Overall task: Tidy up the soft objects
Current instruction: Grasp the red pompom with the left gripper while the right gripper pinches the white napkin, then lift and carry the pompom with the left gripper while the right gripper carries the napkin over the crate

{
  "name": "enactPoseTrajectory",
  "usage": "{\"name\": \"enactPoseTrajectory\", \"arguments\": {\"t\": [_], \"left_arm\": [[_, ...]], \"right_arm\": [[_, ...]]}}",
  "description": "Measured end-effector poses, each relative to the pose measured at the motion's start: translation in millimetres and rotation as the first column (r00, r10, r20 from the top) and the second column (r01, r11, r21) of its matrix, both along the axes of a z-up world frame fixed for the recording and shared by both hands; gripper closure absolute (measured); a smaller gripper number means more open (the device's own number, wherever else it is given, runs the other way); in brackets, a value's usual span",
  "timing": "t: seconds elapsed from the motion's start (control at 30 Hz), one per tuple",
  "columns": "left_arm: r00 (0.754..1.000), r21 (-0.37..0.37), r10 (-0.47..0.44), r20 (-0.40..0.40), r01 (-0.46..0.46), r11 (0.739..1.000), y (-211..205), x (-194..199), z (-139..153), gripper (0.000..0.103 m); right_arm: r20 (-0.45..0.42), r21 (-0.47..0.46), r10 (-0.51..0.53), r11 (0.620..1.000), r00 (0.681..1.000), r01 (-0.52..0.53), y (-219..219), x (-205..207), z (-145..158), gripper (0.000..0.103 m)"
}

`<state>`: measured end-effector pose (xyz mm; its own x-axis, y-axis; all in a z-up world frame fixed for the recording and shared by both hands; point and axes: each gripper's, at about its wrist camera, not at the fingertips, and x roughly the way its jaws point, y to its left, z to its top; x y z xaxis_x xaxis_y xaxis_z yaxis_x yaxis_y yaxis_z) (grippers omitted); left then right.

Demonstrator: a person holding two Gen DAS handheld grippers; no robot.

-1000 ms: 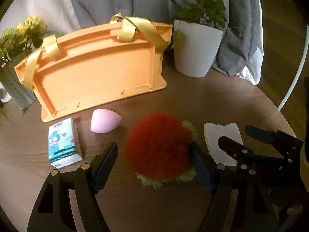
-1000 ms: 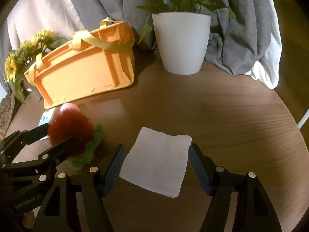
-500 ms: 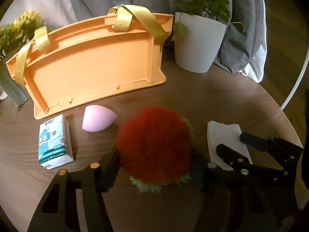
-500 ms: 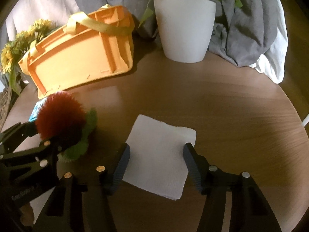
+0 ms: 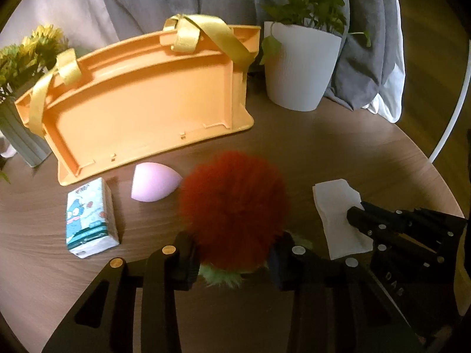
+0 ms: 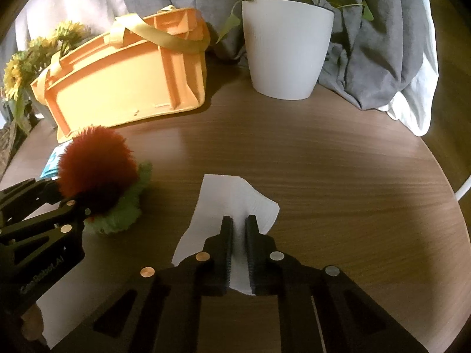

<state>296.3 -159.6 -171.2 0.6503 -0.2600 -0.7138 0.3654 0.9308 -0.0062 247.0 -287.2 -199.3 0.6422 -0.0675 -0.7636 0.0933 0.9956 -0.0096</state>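
A red fluffy ball [image 5: 232, 197] with a green fringe rests on the round wooden table [image 5: 309, 147]. My left gripper [image 5: 232, 244] is closing on it, and its pads press into the fur on both sides. The white napkin [image 6: 229, 197] lies to its right, bunched up between the pads of my right gripper [image 6: 239, 220], which is shut on it. A pink egg-shaped sponge [image 5: 153, 185] and a small tissue pack [image 5: 88, 214] lie left of the ball. An orange plastic basket [image 5: 141, 111] with yellow straps stands behind them, its flat side facing me.
A white plant pot [image 5: 300, 67] stands at the back right, against a grey cloth [image 6: 368, 67]. A vase of yellow flowers [image 5: 23, 58] is at the far left. The table's edge curves round on the right.
Both grippers have closed: the left one onto the red fluffy ball, the right one onto the napkin, which has bunched up between its pads. Both views sit a little closer to the table.
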Motion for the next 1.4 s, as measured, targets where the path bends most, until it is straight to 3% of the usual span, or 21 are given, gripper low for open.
{"name": "enactPoseTrajectory", "arguments": {"t": [0.67, 1.4], "left_arm": [[0.993, -0.063, 0.056, 0.108, -0.049, 0.997, 30, -26, 54, 0.067], [0.958, -0.154, 0.158, 0.24, -0.123, 0.98, 86, -46, 129, 0.067]], "right_arm": [[0.124, 0.049, -0.003, 0.999, 0.992, -0.003, 12, -19, 58, 0.093], [0.297, 0.077, 0.046, 0.994, 0.954, -0.072, 58, -32, 135, 0.093]]}}
